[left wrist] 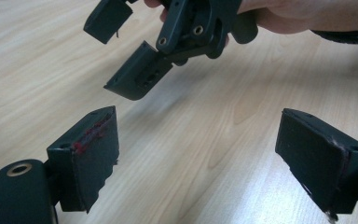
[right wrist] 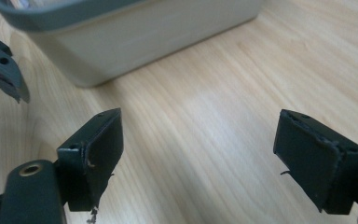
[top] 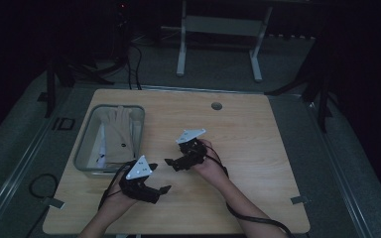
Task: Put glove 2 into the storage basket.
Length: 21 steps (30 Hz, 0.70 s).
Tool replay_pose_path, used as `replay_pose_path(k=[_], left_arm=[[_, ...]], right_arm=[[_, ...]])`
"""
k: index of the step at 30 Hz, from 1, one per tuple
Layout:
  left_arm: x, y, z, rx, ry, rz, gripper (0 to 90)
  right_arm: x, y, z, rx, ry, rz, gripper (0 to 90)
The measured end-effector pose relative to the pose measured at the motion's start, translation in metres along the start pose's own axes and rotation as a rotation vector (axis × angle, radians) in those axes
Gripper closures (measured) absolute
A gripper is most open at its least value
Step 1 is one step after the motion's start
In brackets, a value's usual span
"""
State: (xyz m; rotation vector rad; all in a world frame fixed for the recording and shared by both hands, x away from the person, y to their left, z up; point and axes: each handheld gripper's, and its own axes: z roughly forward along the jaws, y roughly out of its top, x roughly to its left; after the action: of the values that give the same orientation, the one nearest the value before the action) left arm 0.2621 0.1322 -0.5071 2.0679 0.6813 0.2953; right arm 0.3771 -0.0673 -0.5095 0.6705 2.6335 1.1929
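Nearest the high camera: left gripper (top: 162, 190), held low over the near-left part of the table (top: 258, 129), grey plate on top, jaws pointing right. Jaws spread wide in its own view (left wrist: 205, 158), nothing between them, bare wood below; red smears along the edge of one pad. Just beyond and to the right, right gripper (top: 170, 162), in a hand (top: 209, 166) with the cable trailing back along the forearm, jaws pointing left toward the bin (top: 87, 144). Released too: seen from its own camera (right wrist: 200, 158), both jaws stand far apart over bare wood, gripping nothing. Seen again at the top of the left gripper view (left wrist: 135, 46), jaws parted, hanging above the tabletop just ahead of the left jaws. The two grippers close together, not touching. Bin on the left half of the table, grey-rimmed, pale-walled, its near corner just beside the left gripper. Inside it, a pale glove (top: 119, 134) lying lengthwise, with something white beside it, too dim to tell. Bin wall and rim (right wrist: 135, 28) close ahead in the right gripper view. Small round grommet (top: 217, 106) near the far edge of the table.
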Motion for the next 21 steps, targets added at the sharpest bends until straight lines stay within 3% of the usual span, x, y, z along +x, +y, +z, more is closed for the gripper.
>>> replay_pose_path(k=[8, 14, 21], left_arm=[[-0.004, -0.009, 0.021, 0.019, -0.046, -0.011, 14.1], [-0.004, -0.015, 0.035, 0.02, -0.07, -0.026, 14.0], [-0.006, -0.019, 0.044, 0.019, -0.094, -0.03, 14.0]], right_arm=[[-0.005, -0.029, -0.007, 0.003, 0.007, 0.009, 14.9], [-0.006, -0.046, -0.011, 0.029, -0.014, 0.003, 13.8], [-0.008, -0.063, -0.018, 0.019, -0.038, -0.006, 12.3]])
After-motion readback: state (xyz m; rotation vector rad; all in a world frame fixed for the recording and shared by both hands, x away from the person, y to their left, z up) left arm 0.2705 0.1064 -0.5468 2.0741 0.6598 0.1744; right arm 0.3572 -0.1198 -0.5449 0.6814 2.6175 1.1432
